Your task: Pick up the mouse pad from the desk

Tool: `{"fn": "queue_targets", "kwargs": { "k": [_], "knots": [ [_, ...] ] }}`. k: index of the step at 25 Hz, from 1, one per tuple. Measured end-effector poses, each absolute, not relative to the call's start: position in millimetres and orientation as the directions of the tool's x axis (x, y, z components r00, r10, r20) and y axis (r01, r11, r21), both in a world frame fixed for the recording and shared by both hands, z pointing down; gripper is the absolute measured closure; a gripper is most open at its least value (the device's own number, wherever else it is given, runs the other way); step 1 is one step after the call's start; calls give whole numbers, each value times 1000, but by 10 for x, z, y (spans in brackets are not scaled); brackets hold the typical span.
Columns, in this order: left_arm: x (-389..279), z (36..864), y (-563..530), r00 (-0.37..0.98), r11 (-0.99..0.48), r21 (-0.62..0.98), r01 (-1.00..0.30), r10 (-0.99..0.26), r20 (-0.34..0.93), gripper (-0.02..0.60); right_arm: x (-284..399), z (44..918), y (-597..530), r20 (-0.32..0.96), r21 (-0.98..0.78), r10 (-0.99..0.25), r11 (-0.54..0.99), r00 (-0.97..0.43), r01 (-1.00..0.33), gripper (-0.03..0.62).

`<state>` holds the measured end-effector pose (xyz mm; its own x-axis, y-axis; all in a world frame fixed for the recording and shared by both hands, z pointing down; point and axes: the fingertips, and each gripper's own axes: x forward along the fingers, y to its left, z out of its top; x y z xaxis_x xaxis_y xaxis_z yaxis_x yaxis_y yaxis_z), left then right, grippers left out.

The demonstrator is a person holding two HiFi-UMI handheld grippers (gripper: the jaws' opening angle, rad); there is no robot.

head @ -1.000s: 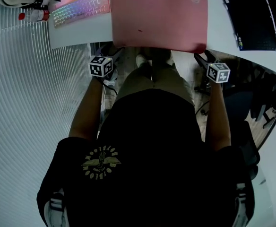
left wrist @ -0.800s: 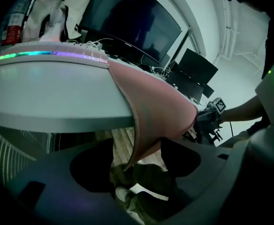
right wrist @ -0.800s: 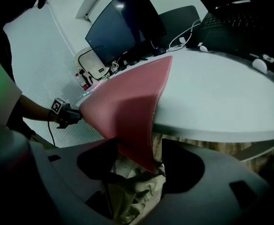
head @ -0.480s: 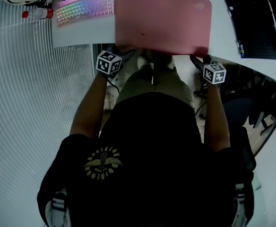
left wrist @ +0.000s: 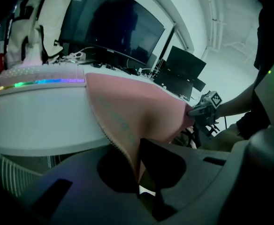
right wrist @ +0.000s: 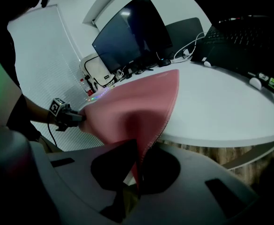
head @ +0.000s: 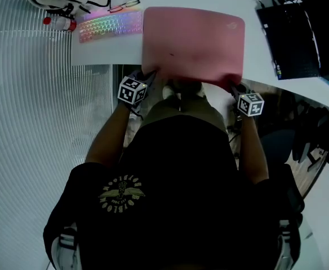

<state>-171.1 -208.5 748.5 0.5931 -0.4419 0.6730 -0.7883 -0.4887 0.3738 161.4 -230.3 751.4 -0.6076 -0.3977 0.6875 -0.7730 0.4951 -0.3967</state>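
Pinching mouse pad [head: 192, 38] corners, just closed: left tool [head: 147, 75], right tool [head: 235, 88]

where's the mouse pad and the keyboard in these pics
mouse pad [head: 192, 44]: head view, middle of its pink top face
keyboard [head: 109, 24]: head view, middle of its rainbow-lit keys

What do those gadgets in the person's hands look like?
Both are chunky, dark grey moulded tools: the left tongs and the right tongs. Each carries a white cube printed with black square markers. A thin dark cable hangs below the left one. The person wears a black short-sleeved shirt with a yellowish emblem.
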Motion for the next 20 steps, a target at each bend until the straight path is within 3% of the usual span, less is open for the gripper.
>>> {"fn": "queue_targets", "kwargs": {
  "k": [20],
  "knots": [
    [-1795,5903,-2839,590,-561,218,-798,-656,472,558,1588,5880,-2964,404,-353,-673,510,-619,-784,576]
  ]
}}
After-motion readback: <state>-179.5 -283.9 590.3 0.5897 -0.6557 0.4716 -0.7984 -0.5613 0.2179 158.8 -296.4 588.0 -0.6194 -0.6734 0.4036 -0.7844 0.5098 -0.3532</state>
